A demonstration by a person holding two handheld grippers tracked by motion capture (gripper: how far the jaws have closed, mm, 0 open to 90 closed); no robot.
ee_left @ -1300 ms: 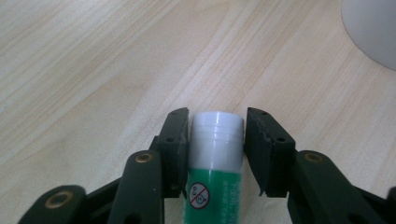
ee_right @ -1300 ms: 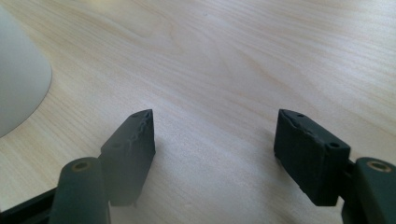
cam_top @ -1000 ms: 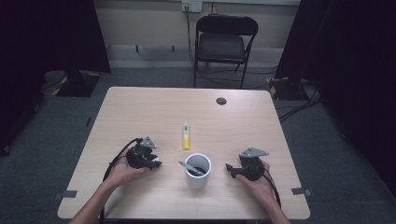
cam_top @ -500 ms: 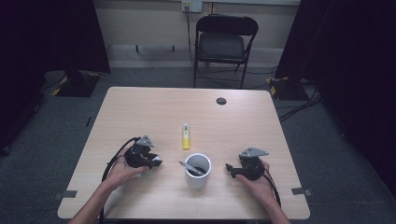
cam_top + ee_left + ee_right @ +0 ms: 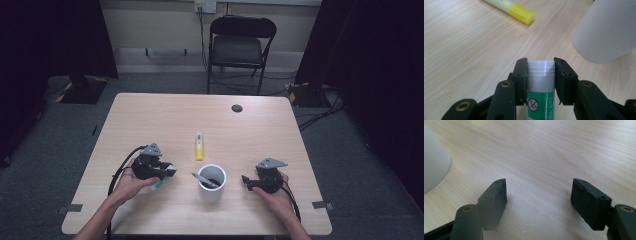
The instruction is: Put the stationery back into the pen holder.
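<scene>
While the left tongs lie low over the tabletop, we see them clenched on a glue stick, its white ribbed end poking out between the two black jaws and its green label running back toward the camera. In the high view we find these same left tongs near the front left of the tabletop, with the green and white glue stick slanting out beneath them, held in the person's left hand.

Just to the right of them we see a white cup standing upright, with a dark pen-like thing leaning in it; what exactly that thing is we cannot tell. Beyond the cup, toward the middle of the tabletop, lies a yellow highlighter, well apart from both tongs. In the left gripper view the highlighter shows ahead and the cup to the right.

The right tongs are released, their jaws wide apart with bare wood between them and the cup at the left edge. In the high view the right tongs rest beside the cup, in the right hand.
</scene>
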